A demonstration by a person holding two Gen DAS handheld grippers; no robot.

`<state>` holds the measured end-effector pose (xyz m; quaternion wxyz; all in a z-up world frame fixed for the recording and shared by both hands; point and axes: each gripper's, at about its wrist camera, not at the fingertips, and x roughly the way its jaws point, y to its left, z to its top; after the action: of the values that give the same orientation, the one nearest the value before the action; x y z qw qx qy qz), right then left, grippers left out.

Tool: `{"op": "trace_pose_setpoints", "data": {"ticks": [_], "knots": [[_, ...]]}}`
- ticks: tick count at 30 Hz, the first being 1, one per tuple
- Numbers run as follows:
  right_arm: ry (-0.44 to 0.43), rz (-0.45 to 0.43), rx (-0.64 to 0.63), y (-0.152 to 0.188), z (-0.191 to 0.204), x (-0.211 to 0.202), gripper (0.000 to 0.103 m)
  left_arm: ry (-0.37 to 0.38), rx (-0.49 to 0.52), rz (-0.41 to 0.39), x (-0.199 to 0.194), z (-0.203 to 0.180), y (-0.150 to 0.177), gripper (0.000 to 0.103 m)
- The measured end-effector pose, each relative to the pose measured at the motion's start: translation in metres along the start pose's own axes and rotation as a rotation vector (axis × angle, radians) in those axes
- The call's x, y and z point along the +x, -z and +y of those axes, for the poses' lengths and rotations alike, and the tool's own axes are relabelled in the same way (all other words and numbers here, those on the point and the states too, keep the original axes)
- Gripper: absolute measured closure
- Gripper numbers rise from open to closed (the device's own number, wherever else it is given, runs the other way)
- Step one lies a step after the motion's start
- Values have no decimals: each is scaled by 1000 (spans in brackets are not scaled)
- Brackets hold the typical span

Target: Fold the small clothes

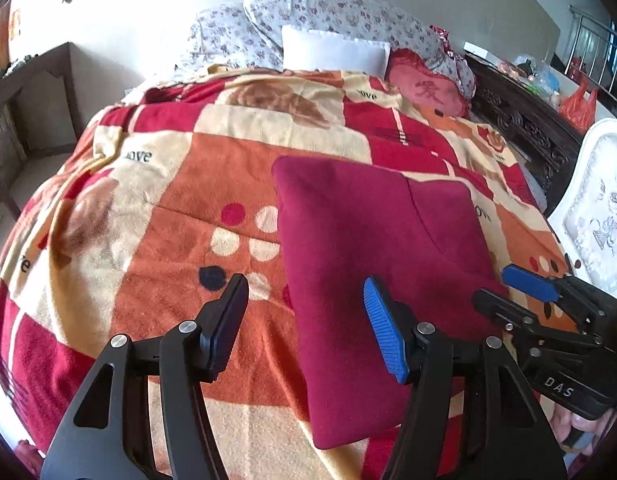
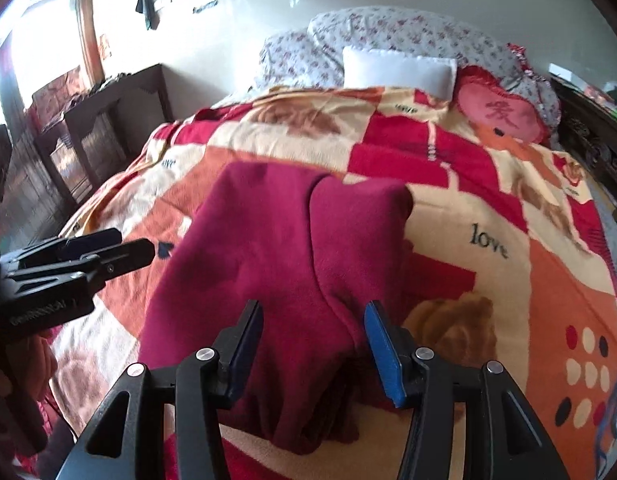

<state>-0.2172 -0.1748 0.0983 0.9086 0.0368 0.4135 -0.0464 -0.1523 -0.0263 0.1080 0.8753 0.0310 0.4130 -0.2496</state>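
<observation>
Presently we find the right gripper with its jaws spread wide and nothing between them; its fingers straddle the near end of the garment from above, and whether the tips touch the cloth we cannot tell. The left gripper is likewise wide open and empty, one finger over the bare blanket, the other over the garment's left edge.

The dark red garment lies folded into a thick oblong on the blanket, near the front edge of the bed. Its long axis runs away from us toward the pillows, roughly in line with both sets of fingers. A seam or fold line runs lengthwise along its right part.

In our judgement the right gripper is the nearer, being centred on the near hem; the left stands off to the side. A further fold would likely carry that near end forward along the long axis.
</observation>
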Motion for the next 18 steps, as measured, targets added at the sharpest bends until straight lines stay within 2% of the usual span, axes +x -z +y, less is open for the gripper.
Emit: {"op": "trace_pose_setpoints", "data": {"ticks": [2,5,18], "knots": [[32,0,7,0,3,-5,51,-9,9,-23,-6,-3,0,43],[28,0,35,0,4,-9,51,-8,18,-42,-12,-7,-1,43],[42,6,72,0,2,-10,50,-1,19,-43,-13,-9,-1,43]]}}
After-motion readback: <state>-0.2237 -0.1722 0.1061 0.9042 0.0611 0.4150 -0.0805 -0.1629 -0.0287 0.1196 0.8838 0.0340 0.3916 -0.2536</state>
